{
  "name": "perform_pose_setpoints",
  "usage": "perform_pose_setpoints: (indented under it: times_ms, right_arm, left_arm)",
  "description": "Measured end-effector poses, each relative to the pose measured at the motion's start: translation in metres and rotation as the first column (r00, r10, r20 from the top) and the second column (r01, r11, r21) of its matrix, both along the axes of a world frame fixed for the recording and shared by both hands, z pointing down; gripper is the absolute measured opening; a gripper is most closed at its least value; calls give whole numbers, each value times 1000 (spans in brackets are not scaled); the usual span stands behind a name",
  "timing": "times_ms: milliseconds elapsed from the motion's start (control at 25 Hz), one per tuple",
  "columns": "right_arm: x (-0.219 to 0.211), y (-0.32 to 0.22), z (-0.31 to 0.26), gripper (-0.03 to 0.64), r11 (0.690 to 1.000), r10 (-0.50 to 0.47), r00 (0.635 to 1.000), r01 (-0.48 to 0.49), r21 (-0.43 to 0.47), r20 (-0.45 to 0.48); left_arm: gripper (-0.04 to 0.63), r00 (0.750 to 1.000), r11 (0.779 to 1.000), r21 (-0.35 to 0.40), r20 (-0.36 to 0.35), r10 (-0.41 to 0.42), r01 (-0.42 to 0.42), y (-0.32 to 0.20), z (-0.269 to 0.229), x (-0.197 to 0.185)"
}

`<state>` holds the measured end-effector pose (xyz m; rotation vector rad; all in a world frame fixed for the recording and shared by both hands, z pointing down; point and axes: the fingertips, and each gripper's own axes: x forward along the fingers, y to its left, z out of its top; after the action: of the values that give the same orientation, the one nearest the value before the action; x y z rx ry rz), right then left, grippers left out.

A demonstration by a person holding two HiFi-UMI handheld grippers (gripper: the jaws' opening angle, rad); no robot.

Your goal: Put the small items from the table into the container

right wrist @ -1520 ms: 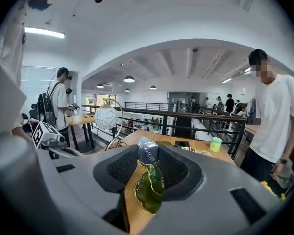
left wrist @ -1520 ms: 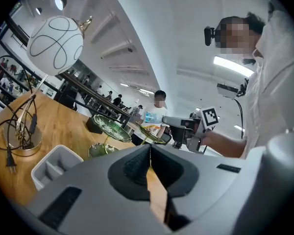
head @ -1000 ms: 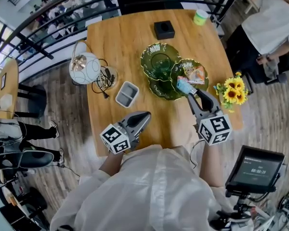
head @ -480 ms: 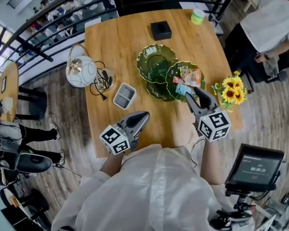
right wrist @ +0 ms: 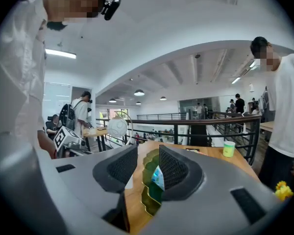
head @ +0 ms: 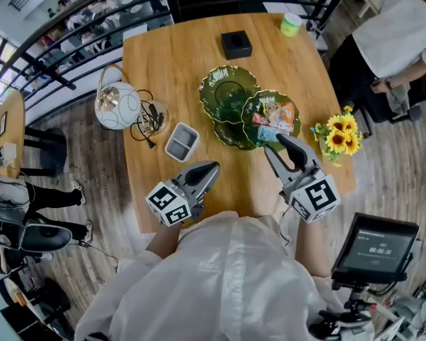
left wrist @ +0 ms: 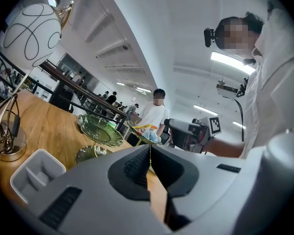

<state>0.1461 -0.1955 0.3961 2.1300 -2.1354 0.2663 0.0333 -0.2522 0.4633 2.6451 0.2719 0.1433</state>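
Wooden worktop (head: 170,62): snack packets (head: 273,117) lie in the green glass dish (head: 250,109); your right claw (head: 275,146) gapes empty just beside its rim, your left claw (head: 211,169) sits pinched closed and empty, and a careless swing likely clips dish or sunflowers (head: 339,137).

We look on an open, office-like mezzanine, black railing (head: 71,45) edging a wooden table (head: 174,59), plank floor (head: 99,180) below, strip lights (left wrist: 232,62) on a white ceiling (left wrist: 157,28), people (right wrist: 81,114) standing about, a screen (head: 375,247) on a stand (head: 355,300) beside us
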Motion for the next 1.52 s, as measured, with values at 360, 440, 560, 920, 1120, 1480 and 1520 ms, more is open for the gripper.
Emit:
perform_pose_setpoints:
  times_ms: [360, 440, 560, 920, 1120, 1480, 1520]
  right_arm:
    - [-64, 2, 17, 28, 983, -174, 982, 169, 68, 70]
    - [-68, 2, 29, 14, 984, -178, 978, 173, 49, 109]
    - [-74, 3, 60, 12, 986, -158, 966, 165, -18, 205]
    - [-95, 3, 111, 14, 966, -125, 942, 186, -177, 311]
    - [-90, 0, 106, 14, 971, -114, 945, 172, -168, 305]
    - [-92, -1, 106, 12, 971, -120, 948, 174, -166, 295]
    - [-92, -2, 106, 12, 970, -121, 949, 176, -169, 293]
  left_arm:
    - [8, 1000, 1000, -9, 8, -11, 11, -6, -3, -5]
    - [8, 1000, 1000, 0, 4, -8, 8, -6, -3, -5]
    - [8, 1000, 1000, -3, 2, -5, 5, -4, -3, -6]
    - [8, 1000, 1000, -15, 4, 2, -2, 0, 1, -6]
    - [8, 1000, 1000, -14, 9, 4, -4, 1, 2, -7]
    - [8, 1000, 999, -37, 14, -10, 11, -4, 5, -9]
    - [8, 1000, 999, -40, 15, -12, 13, -5, 6, -10]
